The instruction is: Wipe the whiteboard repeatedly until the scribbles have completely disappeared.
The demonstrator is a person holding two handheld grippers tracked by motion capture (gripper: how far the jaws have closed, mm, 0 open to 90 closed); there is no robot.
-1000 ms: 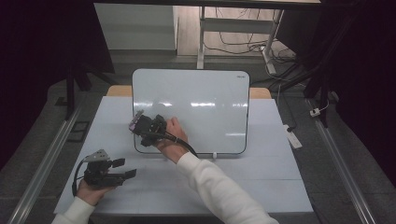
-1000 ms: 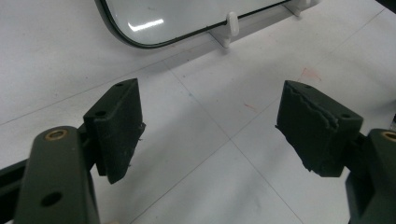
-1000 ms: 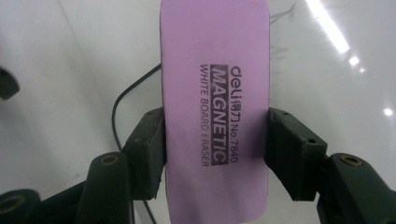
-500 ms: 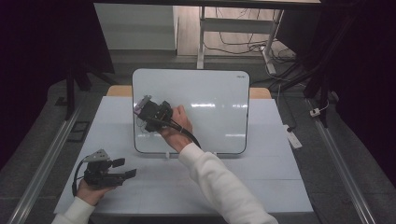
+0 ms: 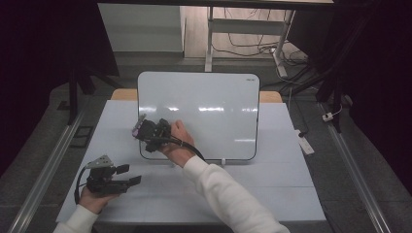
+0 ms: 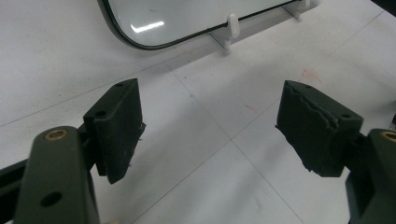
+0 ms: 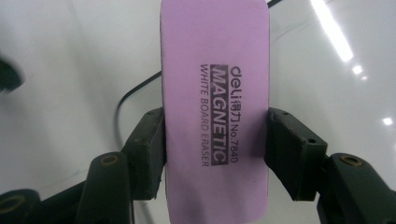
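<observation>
Right gripper view: right claw (image 7: 215, 154) clamps eraser (image 7: 215, 116), lower end cut off; left claw (image 6: 210, 135) gapes empty.

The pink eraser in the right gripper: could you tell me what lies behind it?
Behind the pink eraser, clamped by the right gripper, lies the glossy whiteboard. Whether the eraser's hidden face touches the board cannot be seen.

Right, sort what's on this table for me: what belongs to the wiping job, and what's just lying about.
In the job:
- pink whiteboard eraser, clamped in the right tongs
- whiteboard, propped upright on the table, eraser held against its lower left part

Lying about:
- left tongs, open with nothing between them, low over the table
- small white object at the table's right edge, too small to identify
</observation>
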